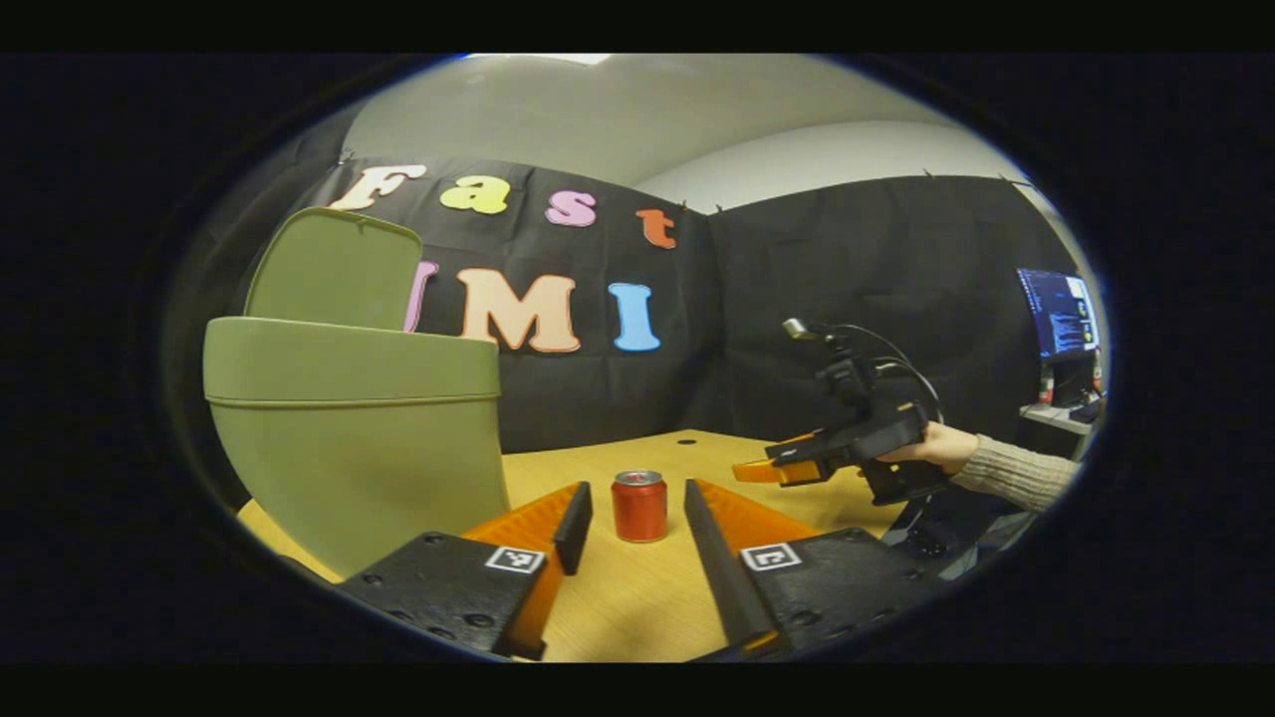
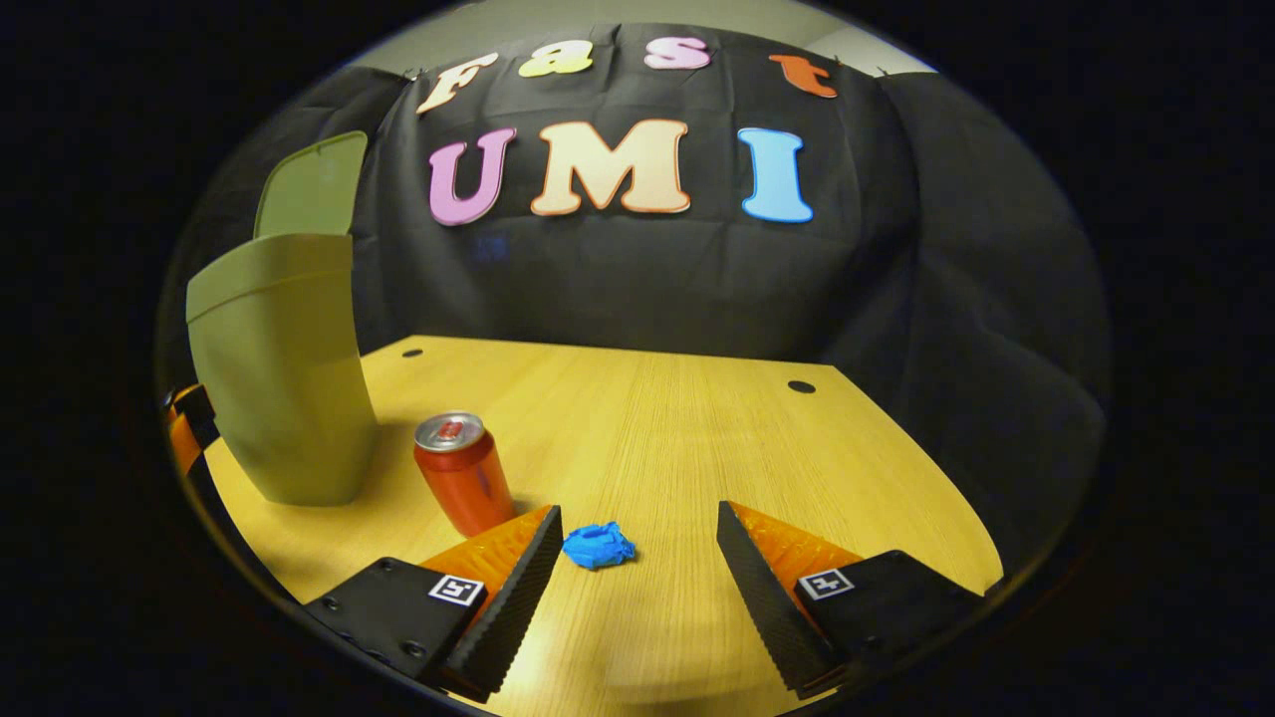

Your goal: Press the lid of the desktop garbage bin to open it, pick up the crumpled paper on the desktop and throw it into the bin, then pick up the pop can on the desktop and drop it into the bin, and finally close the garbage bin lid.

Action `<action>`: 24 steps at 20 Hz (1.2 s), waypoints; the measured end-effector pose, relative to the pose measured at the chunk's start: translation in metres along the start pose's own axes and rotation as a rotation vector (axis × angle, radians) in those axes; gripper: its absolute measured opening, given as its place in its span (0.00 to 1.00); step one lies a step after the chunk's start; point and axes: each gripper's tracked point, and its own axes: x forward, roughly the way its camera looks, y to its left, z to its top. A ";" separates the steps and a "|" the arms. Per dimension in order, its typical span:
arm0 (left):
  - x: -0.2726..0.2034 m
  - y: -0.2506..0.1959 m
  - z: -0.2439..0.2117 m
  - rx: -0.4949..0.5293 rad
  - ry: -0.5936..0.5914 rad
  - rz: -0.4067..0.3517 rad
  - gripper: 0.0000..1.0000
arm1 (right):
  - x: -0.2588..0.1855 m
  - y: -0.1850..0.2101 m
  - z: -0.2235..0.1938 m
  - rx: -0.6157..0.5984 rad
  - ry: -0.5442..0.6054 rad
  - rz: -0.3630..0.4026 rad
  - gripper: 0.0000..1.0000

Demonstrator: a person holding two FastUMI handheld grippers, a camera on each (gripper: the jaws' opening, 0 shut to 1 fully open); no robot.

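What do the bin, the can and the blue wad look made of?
Bin: matte green, likely moulded plastic, smooth with a rolled rim. Can: probably aluminium, shiny silver top, glossy red wall. Blue wad: crumpled paper or tissue, sharp creases.

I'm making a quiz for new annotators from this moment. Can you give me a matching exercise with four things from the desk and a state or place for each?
Things:
1. garbage bin lid
2. pop can
3. crumpled paper
4. right gripper

States:
A. lying on the desk between open fingers
B. open, holding nothing
C. raised upright
D. standing upright beside the bin

Pairs: 1-C, 2-D, 3-A, 4-B
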 end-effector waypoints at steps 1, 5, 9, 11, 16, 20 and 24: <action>0.000 0.000 -0.001 0.017 0.001 -0.002 0.78 | 0.006 0.003 -0.001 -0.011 0.031 0.003 0.97; 0.003 -0.002 -0.010 0.038 0.020 -0.021 0.94 | 0.032 0.006 -0.009 -0.043 0.127 0.019 0.98; 0.004 0.004 -0.014 0.034 0.034 -0.007 0.94 | 0.050 0.013 -0.019 -0.071 0.207 0.035 0.99; 0.006 0.009 -0.018 0.028 0.043 0.005 0.94 | 0.059 0.015 -0.025 -0.072 0.240 0.051 0.99; 0.012 0.014 -0.035 0.002 0.098 0.023 0.94 | 0.067 0.023 -0.026 -0.065 0.253 0.086 0.92; 0.013 0.018 -0.038 -0.004 0.105 0.035 0.94 | 0.069 0.025 -0.036 -0.082 0.284 0.096 0.55; 0.012 0.019 -0.036 0.014 0.105 0.045 0.94 | 0.068 0.025 -0.027 -0.046 0.257 0.083 0.28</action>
